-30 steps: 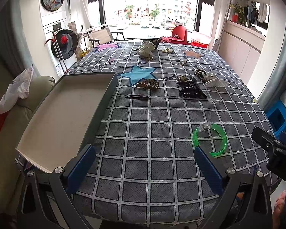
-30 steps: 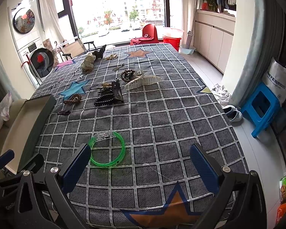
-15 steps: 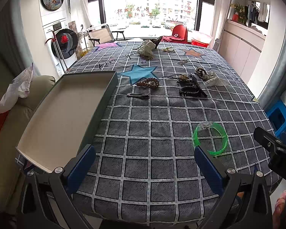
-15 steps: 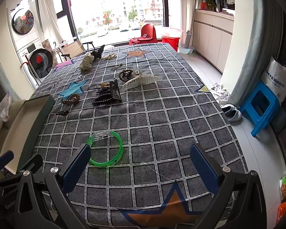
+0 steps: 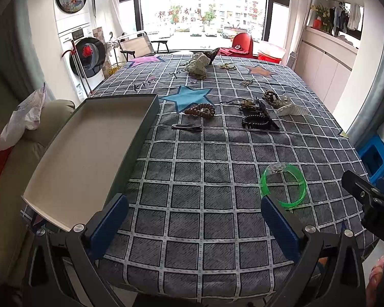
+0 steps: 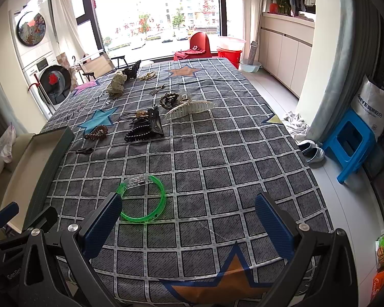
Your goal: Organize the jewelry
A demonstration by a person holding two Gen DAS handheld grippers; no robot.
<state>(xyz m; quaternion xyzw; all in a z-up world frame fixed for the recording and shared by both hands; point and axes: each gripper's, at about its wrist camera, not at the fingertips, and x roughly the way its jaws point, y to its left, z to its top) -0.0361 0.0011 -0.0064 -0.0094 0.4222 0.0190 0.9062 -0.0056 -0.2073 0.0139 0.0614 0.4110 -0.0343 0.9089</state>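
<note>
Jaws spread, translucent green bangle flat

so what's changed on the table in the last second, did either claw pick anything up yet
Nothing was picked up or let go. Both views slid slightly: the green bangle sits a little lower and further left in the right wrist view, so the right claw appears to have eased forward and to the right. The left claw barely moved. Both claws are open and empty as before; the tray and the hair clips lie unchanged.
</note>
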